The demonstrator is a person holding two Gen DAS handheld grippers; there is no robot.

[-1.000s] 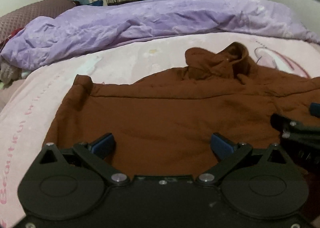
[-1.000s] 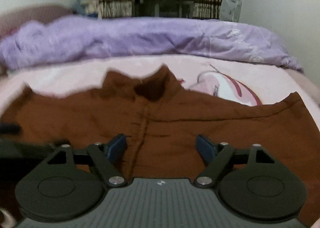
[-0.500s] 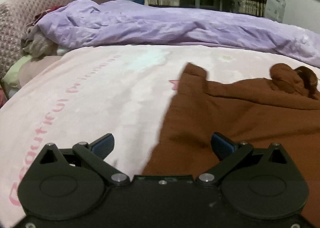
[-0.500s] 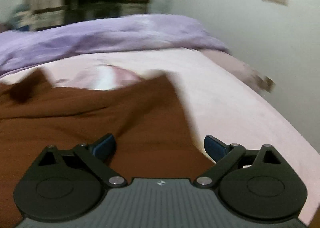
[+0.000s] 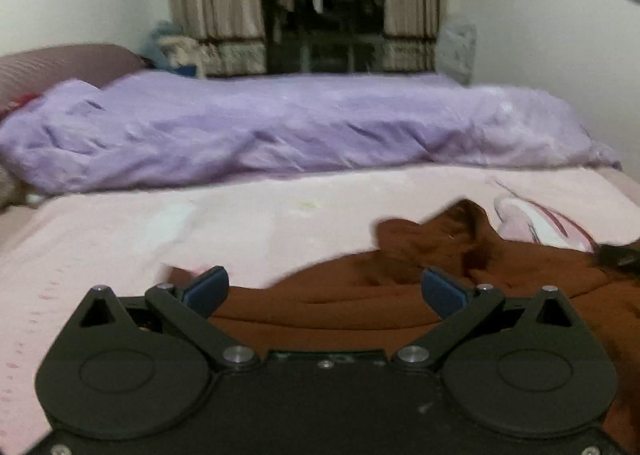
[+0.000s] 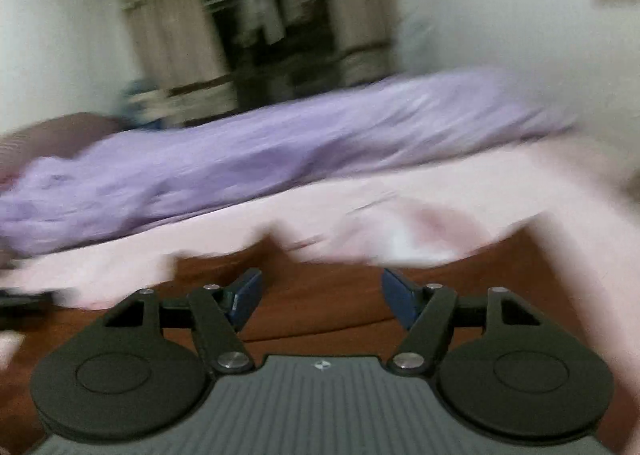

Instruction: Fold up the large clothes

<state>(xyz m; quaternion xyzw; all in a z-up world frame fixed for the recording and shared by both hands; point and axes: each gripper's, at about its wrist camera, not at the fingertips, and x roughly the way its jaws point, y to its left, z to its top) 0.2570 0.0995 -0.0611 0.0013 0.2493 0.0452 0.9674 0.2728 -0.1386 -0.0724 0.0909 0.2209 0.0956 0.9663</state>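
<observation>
A large brown hooded garment (image 5: 360, 299) lies spread on the pink bed sheet (image 5: 240, 227), its hood (image 5: 436, 239) bunched at the far side. My left gripper (image 5: 324, 291) is open and empty, low over the garment's left part. The right wrist view is blurred by motion. My right gripper (image 6: 320, 291) is open and empty over the brown garment (image 6: 320, 311). A dark bit of the other gripper shows at the right edge of the left wrist view (image 5: 620, 255).
A rumpled purple duvet (image 5: 280, 127) lies along the far side of the bed. A quilted headboard (image 5: 60, 63) stands at far left. Curtains and a dark window (image 5: 324, 15) are behind. A white wall is on the right.
Both grippers have swung back toward the middle of the garment after facing its outer edges half a second ago. Both stay open. The garment has not visibly moved.
</observation>
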